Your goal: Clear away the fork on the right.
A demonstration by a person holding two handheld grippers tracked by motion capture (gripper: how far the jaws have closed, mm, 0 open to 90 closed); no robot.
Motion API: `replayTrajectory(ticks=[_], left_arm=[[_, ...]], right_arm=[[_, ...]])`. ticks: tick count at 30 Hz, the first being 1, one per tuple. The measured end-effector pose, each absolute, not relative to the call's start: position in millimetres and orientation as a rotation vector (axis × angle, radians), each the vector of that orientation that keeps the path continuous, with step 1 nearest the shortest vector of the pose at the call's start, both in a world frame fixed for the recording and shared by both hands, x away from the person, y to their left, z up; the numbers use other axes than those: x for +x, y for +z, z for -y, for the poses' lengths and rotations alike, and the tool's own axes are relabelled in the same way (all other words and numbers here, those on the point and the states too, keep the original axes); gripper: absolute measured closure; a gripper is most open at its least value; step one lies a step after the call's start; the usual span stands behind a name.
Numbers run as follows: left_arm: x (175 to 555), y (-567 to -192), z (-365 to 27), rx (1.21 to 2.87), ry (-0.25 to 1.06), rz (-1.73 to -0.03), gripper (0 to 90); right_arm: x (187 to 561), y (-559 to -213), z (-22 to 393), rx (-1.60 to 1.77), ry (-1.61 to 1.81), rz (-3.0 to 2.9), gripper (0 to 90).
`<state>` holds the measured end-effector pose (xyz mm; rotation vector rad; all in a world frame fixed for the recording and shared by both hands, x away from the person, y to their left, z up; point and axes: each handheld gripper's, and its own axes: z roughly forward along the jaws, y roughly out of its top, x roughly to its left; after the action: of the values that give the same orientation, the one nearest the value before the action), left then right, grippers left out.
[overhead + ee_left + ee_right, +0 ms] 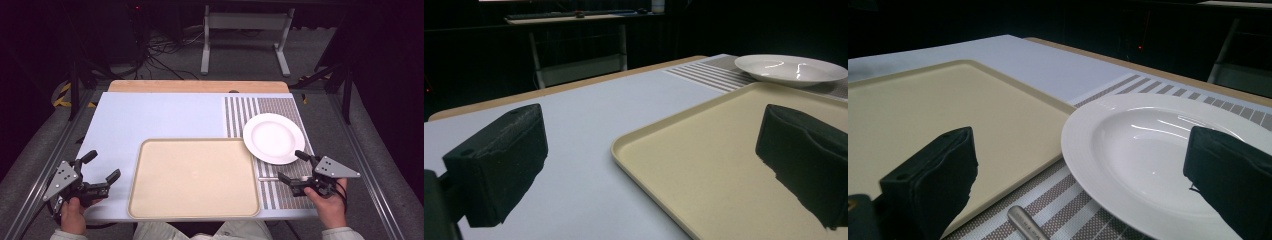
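While both tools hover low over the near edge of the tabletop (150, 115), nothing is being carried. Left hand-held gripper (102, 167) is released, jaws spread wide, with the beige tray (195, 177) just to its right, probably ready to steady it. Right hand-held gripper (295, 166) is released too, jaws apart and aimed at the white plate (273, 138) just ahead of it on the striped placemat (285, 107); that looks like an approach to the near rim. A metal utensil handle (1027, 226) lies just below its jaws.
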<state>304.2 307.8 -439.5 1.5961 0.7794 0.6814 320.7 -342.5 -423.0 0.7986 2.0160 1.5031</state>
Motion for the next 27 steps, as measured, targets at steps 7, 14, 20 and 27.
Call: replayTrajectory(ticks=[7, 14, 20, 27], left_arm=[[303.9, -439.6, -307.5, 1.597, 0.683, -0.778, 1.0], [303.5, -439.9, -307.1, 1.594, 0.680, -0.779, 1.0], [303.7, -440.0, -306.7, 1.601, 0.681, -0.782, 1.0], [304.2, -440.1, -307.1, 1.608, 0.681, -0.790, 1.0]], right_arm=[[333.5, -403.3, 341.8, 0.805, 1.484, -2.103, 1.1], [344.4, -377.6, 338.0, 0.718, 1.192, -2.374, 9.1], [349.3, -360.7, 335.8, 0.668, 1.041, -2.500, 9.6], [355.9, -351.8, 332.1, 0.608, 0.780, -2.687, 10.8]])
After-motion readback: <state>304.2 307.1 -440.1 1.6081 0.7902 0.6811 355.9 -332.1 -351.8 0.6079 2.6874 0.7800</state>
